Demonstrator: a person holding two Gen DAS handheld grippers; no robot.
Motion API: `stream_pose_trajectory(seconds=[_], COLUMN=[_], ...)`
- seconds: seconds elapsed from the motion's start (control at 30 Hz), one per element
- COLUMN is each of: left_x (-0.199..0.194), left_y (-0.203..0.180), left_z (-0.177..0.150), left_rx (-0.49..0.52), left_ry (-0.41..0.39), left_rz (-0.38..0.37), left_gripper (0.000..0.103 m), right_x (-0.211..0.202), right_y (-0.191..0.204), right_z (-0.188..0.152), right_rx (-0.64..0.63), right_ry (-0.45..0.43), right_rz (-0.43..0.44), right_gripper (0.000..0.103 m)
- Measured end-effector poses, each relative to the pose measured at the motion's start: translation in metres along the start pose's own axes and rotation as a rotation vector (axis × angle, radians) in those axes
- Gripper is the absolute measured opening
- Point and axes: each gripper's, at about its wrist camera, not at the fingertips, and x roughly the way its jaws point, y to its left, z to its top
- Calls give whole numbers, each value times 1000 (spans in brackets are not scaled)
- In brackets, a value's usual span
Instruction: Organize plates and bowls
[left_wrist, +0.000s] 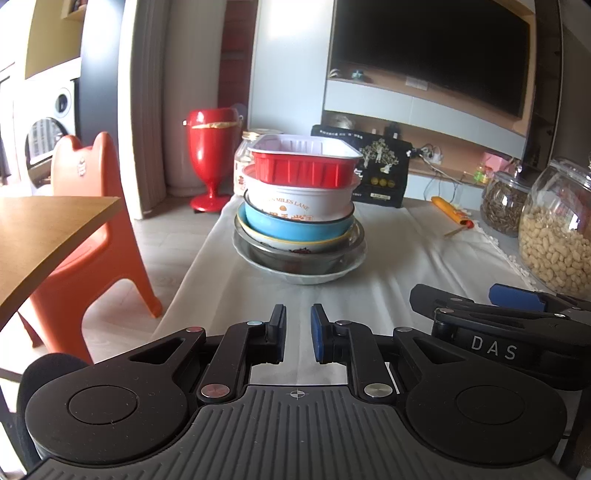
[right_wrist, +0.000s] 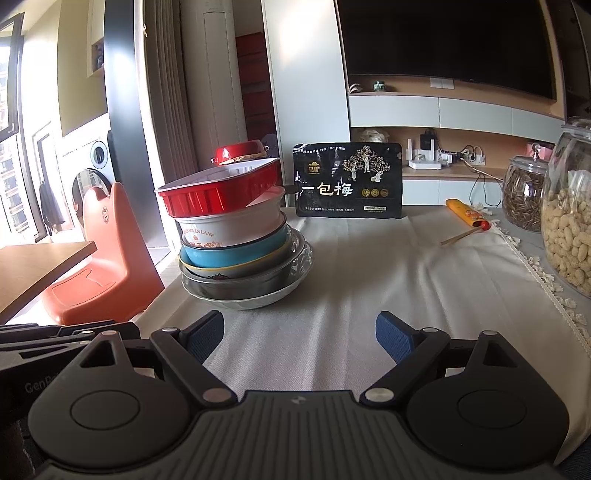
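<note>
The stack of bowls and plates (left_wrist: 299, 218) sits mid-table, straight ahead of the empty left gripper (left_wrist: 298, 332), whose jaws are nearly together. It lies far-left of the right gripper (right_wrist: 300, 338), whose jaws stand wide apart and empty, so the left seems nearer, though the fisheye lens makes that uncertain.

Left gripper (left_wrist: 298, 332) fingers nearly closed, empty; right gripper (right_wrist: 300, 338) fingers spread wide, empty.
</note>
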Motion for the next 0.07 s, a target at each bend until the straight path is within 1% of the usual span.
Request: stream_pose_trajectory(seconds=[0.07], left_x=[4], left_y=[2], left_z=[4], left_rx=[-6], left_ry=[1], left_rz=[34], left_gripper=[17], right_x=[-1], right_y=[-4], right_z=[2], right_rx=[3], right_ry=[-2], right_rz=[3], right_gripper=[90])
